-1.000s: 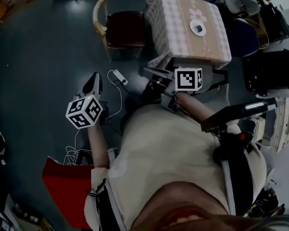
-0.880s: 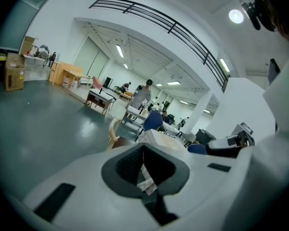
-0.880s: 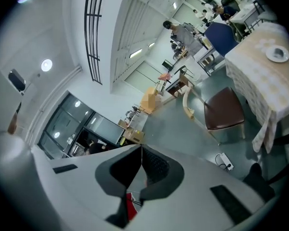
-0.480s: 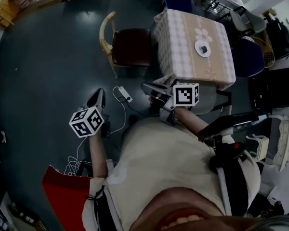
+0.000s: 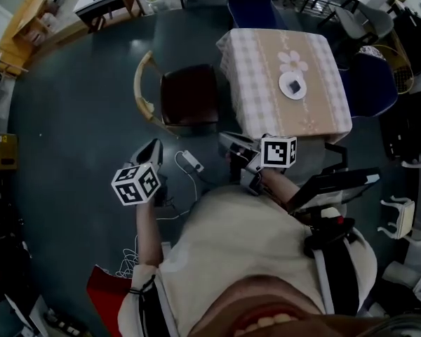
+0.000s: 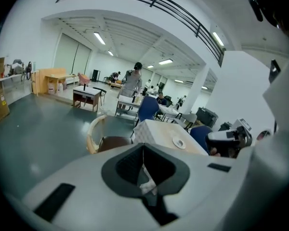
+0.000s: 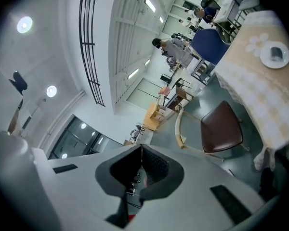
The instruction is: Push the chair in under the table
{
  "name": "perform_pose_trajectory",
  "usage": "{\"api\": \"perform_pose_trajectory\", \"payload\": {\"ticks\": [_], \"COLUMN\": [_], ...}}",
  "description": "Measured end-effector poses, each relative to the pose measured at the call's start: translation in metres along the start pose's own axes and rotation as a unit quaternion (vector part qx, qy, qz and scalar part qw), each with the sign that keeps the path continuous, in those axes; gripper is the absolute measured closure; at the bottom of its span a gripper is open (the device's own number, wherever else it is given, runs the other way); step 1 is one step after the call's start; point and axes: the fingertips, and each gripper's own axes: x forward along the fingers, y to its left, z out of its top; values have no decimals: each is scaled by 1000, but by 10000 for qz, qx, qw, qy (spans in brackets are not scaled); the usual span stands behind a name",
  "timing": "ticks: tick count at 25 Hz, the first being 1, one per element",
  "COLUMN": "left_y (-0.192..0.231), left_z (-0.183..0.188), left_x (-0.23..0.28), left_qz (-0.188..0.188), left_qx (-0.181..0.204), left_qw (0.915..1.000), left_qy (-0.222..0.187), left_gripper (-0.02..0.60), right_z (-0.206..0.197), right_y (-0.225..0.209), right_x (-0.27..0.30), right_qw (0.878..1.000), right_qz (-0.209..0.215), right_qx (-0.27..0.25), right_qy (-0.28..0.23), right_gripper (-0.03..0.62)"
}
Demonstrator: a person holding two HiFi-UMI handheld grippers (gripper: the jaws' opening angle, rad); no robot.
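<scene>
While both claws are pressed fully shut with nothing between the jaws, you hold your left claw [image 5: 154,146] and right claw [image 5: 224,140] out over the dark floor [image 5: 70,125], short of the chair [image 5: 188,95]. That chair stands off the left edge of the desk [image 5: 263,69], not under it. Its brown seat is just beside the hanging checked cloth, and its curved wooden back is on the side away from the desk. A white power strip [image 5: 191,161] lies on the floor between your two claws, off the desk's near left corner and on your way to the chair. One blue chair [image 5: 251,2] stands at the desk's far edge and another [image 5: 368,84] at its right edge. A white plate [image 5: 292,85] sits near the middle of the cloth. Compared with a second ago, both claws have come closer to the chair, and the power strip that lay ahead of your left claw now lies beside its tip. The chair keeps the same place against the desk's left edge, and neither claw has opened.
</scene>
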Motion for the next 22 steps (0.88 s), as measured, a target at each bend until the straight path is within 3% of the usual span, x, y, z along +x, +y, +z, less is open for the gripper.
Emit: {"api": "perform_pose_trajectory", "payload": {"ticks": [6,12,15,22], "left_y": [-35,-65,-72,-61], "left_z": [19,45,44,55], "left_x": [43,72,75,88], "left_qz": [277,566,634,691], "left_qx": [285,574,777,840], "left_qw": [9988,9964,9941,9925], "left_qy": [296,277,421,565], "left_gripper": [572,573,574,574], "right_z": [52,93,104,113], "right_y": [-30,-59,-67,-86], "right_x": [-28,-46,-51,-56], "right_qw": [9996,9985,9967,9945], "right_qz": [263,393,516,478], "right_qx": [79,381,622,859], "right_qy": [-29,36,-53,-354], "right_gripper": [582,582,582,582]}}
